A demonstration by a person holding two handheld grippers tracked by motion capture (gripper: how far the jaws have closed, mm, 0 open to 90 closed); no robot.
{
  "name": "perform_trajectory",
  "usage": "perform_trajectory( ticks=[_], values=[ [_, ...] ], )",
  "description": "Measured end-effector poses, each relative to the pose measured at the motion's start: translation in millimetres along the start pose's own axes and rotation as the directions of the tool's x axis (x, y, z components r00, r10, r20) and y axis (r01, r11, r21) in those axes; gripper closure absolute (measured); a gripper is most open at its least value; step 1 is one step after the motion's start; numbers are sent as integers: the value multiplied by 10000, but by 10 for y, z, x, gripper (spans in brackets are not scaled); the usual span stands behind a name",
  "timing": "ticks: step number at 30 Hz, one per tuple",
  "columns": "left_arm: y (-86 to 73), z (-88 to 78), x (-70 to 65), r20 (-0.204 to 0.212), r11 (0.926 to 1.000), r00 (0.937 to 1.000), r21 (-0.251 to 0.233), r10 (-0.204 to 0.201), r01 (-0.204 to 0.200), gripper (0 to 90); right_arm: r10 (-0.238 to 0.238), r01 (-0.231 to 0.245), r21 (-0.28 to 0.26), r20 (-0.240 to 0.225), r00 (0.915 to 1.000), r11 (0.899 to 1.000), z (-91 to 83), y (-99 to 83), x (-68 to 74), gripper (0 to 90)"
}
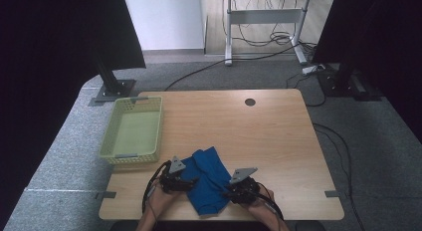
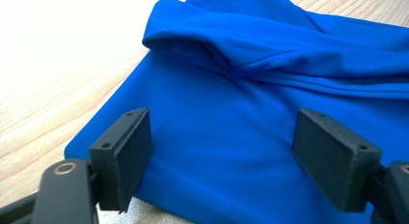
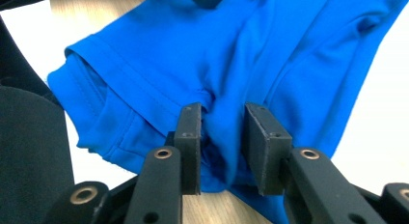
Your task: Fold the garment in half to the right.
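Table (image 1: 278, 141) wooden, light grain. Green basket (image 1: 133, 130) on table's far-left part, apart from cloth. Blue cloth (image 1: 208, 178) crumpled at near edge of table, between both grippers. Left gripper (image 2: 222, 151) at cloth's left side, jaws wide apart, flat cloth between them, pads not pressing. Right gripper (image 3: 222, 147) at cloth's right side, jaws narrowly apart, bunched fold between them; whether pads press it, cannot tell.

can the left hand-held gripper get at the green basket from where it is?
Probably yes. The left hand-held gripper has open jaws over the blue cloth, holding nothing, and the green basket sits just beyond it on the same side with nothing between.
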State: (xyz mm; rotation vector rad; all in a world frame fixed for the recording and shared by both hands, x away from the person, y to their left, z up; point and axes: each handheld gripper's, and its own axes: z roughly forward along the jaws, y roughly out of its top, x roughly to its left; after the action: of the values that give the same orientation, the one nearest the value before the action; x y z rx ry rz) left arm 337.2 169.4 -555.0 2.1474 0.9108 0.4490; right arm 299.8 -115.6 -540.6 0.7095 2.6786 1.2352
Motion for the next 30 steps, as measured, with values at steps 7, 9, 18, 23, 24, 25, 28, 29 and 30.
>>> perform_trajectory(
  ticks=[7,9,18,23,24,25,28,29,30],
  values=[
    [9,15,-3,1,10000,10000,89,-36,36,145,-22,81,-818,720,9974,9966,-79,95,-58,410],
    [12,20,-7,32,9999,10000,118,-18,18,130,-63,128,-851,764,9971,9963,-55,113,-59,367],
    [14,25,-10,63,9999,10000,156,9,-10,117,28,59,-723,1205,9927,9974,276,272,-49,166],
    [15,26,-9,61,9999,10000,158,6,-7,118,-134,224,-638,1375,9904,9977,344,284,-28,105],
    [15,26,-10,56,9999,10000,158,-5,4,118,-331,396,-443,1378,9899,9982,425,279,-3,97],
    [15,26,-10,56,9999,10000,158,-5,4,118,-331,396,-443,1378,9899,9982,425,279,-3,97],
    [15,27,-10,53,9999,10000,153,-10,9,118,-432,478,-298,1410,9891,9984,459,268,4,97],
    [15,26,-10,50,9999,10000,157,-6,6,118,-521,553,-178,1463,9879,9983,475,260,6,98],
    [15,26,-10,50,9999,10000,157,-6,6,118,-521,553,-178,1463,9879,9983,475,260,6,98]
  ],
)
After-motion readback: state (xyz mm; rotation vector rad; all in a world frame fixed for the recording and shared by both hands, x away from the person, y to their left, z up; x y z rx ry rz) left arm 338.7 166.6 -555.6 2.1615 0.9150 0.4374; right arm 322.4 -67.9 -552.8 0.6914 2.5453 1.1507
